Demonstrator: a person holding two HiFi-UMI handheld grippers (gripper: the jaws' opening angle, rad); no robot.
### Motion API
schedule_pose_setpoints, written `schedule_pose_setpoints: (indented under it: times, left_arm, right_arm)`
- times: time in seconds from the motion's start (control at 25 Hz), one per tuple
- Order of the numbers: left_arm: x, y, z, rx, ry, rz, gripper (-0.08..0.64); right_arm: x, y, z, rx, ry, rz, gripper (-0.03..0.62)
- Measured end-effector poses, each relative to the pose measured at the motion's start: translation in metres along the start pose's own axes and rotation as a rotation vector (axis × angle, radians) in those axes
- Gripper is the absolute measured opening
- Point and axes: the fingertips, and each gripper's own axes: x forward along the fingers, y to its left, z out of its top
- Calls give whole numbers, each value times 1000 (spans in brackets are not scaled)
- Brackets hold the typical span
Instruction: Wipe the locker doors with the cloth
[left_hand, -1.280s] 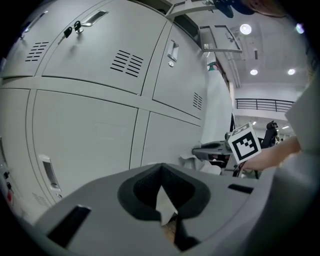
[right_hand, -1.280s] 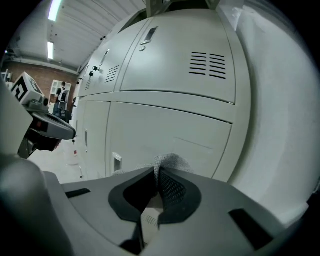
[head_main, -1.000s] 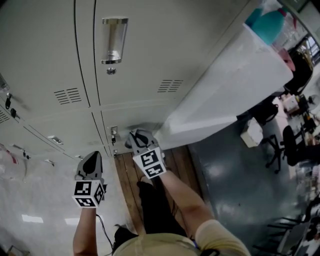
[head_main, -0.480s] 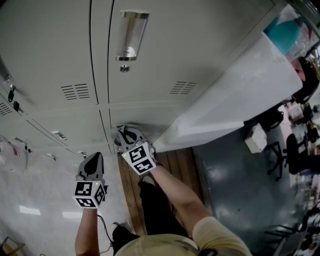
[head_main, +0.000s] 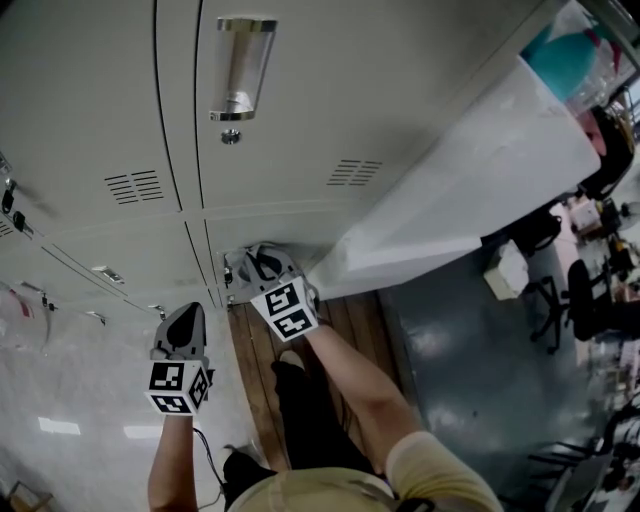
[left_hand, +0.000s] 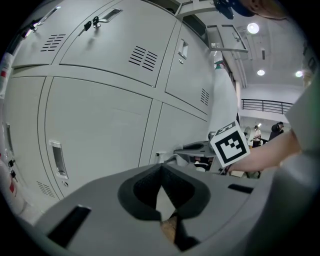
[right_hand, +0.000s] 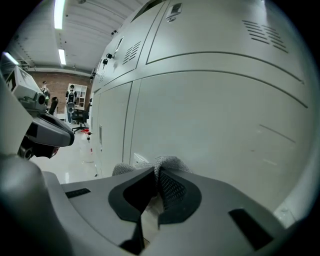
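Clamping one cloth (right_hand: 169, 162), right gripper (right_hand: 156, 175) at locker door (right_hand: 215, 125), left gripper (left_hand: 161, 175) closed

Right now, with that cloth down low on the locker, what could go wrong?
1. The right gripper pinches only a bunch of the grey cloth; hard rubbing on the locker door might tug it loose.
2. In the head view, a small lock fitting sits just beside the cloth, so it could snag there.
3. The left gripper is shut and hangs apart, so it likely couldn't catch a dropped cloth.
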Motion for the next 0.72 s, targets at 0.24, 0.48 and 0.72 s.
schedule_pose_setpoints:
  times: [0.24, 0.48, 0.72]
  left_arm:
    - [13, -13, 4, 18, 2, -36, -6]
    - [30, -32, 7, 43, 6, -80, -5]
    - [43, -45, 9, 63, 12, -114, -5]
  right_arm:
    - [-14, -31, -20, 15, 35, -63, 5]
    - [-28, -66, -42, 32, 81, -133, 5]
    - [-40, -92, -61, 61, 122, -195, 5]
